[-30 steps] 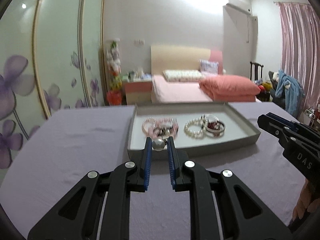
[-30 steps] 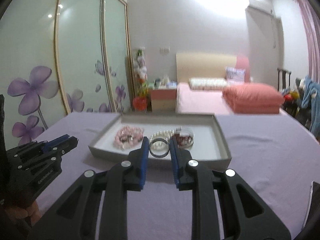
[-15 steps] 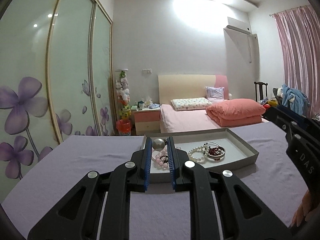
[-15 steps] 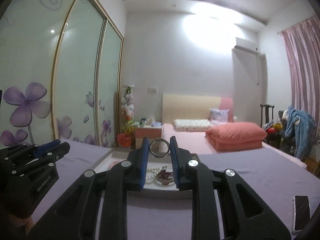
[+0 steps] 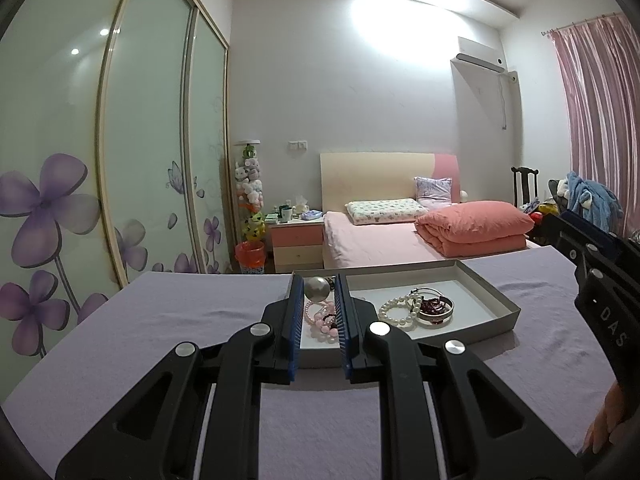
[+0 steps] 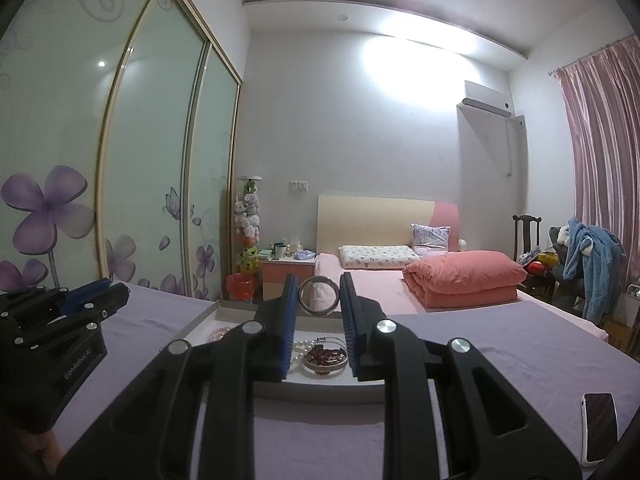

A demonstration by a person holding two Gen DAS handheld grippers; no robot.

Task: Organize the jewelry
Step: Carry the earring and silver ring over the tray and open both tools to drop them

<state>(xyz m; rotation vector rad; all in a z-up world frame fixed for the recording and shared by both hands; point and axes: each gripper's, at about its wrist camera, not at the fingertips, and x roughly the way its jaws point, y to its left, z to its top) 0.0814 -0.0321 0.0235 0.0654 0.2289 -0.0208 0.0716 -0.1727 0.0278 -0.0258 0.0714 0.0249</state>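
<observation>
Wardrobe doors point(image 5: 52, 184): frosted glass with purple flower print, far left.

Surface point(image 5: 168, 320): covered in a lilac cloth, carrying the tray.

Left gripper point(image 5: 318, 292): black, blue-padded; jaws narrow, clamped on a silver bead point(image 5: 317, 289) held above the near left end of the tray.

Tray point(image 5: 496, 312): shallow grey box with a white floor, lying on the surface. Contents, left to right: pink bead bracelet point(image 5: 320, 322), partly hidden behind the left gripper; white pearl bracelet point(image 5: 394, 308); silver bangles around a dark red bead bracelet point(image 5: 434, 307), touching the pearls.

Right gripper point(image 6: 319, 300): jaws narrow, pinching a silver ring point(image 6: 319, 295) upright by its rim, raised above the tray. In the left wrist view its body shows at the right edge, with part of a hand point(image 5: 604, 424) below.

Phone point(image 6: 598, 424): dark screen, on the cloth at far right.

Bed point(image 5: 384, 236): pink, with a folded quilt, behind the surface.
</observation>
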